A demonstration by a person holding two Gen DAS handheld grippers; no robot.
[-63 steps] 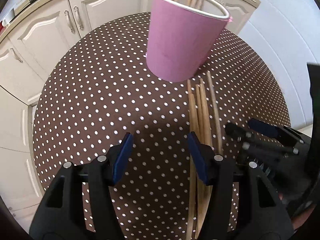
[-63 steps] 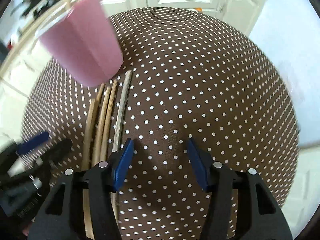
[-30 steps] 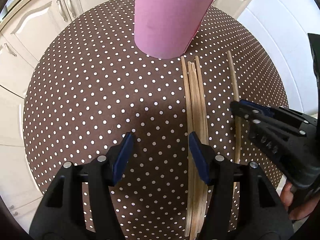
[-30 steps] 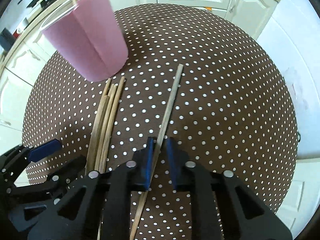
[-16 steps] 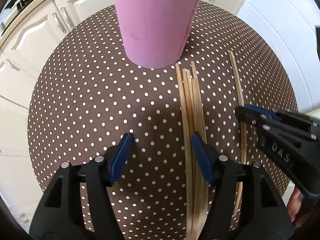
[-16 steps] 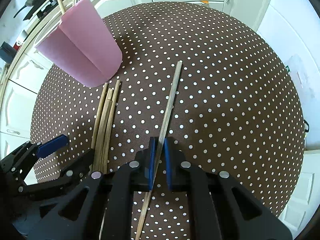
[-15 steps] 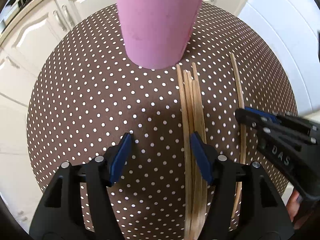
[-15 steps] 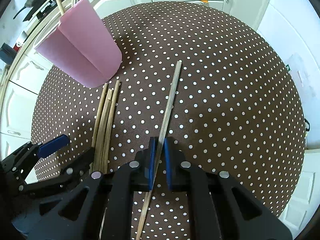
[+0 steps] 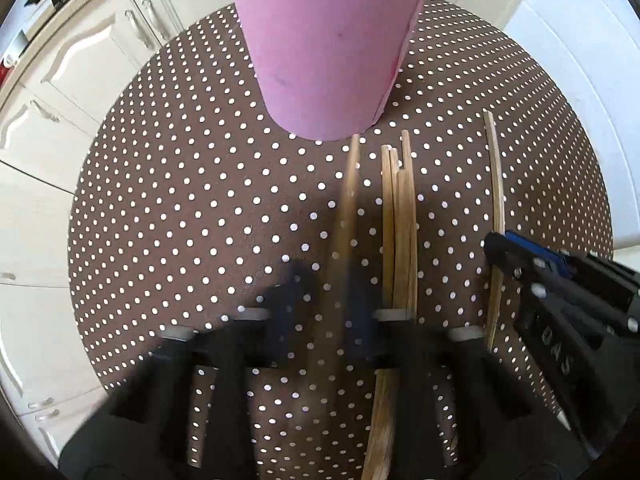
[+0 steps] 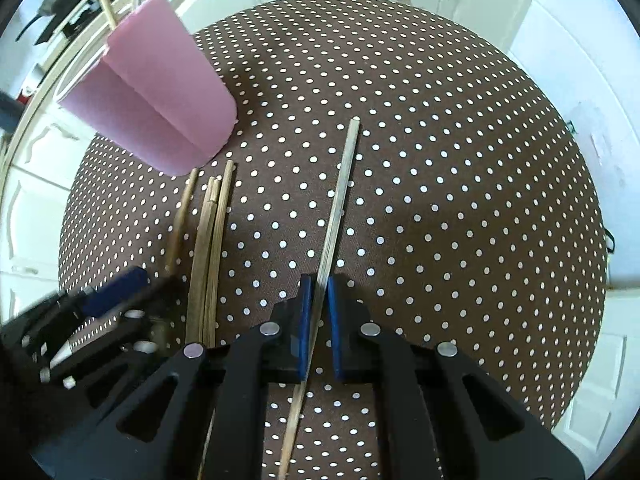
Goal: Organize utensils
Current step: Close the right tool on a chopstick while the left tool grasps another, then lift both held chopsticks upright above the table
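A pink cup (image 9: 332, 40) stands on the brown polka-dot table (image 9: 180, 208); it also shows in the right wrist view (image 10: 156, 104) with sticks poking out of it. Several wooden chopsticks (image 9: 400, 232) lie in a bundle below the cup. My left gripper (image 9: 324, 316) is blurred with motion, its jaws closing around one chopstick (image 9: 350, 188) pulled left of the bundle. My right gripper (image 10: 318, 312) is shut on a single chopstick (image 10: 340, 200), seen from the left wrist view (image 9: 496, 200) right of the bundle.
Cream kitchen cabinets (image 9: 80, 52) run behind and left of the round table. A pale floor (image 10: 580, 60) lies to the right. The right half of the table (image 10: 460, 200) carries nothing.
My left gripper's jaws have moved inward from wide open around one chopstick, which shifted left out of the bundle. The right gripper keeps its chopstick and has barely moved.
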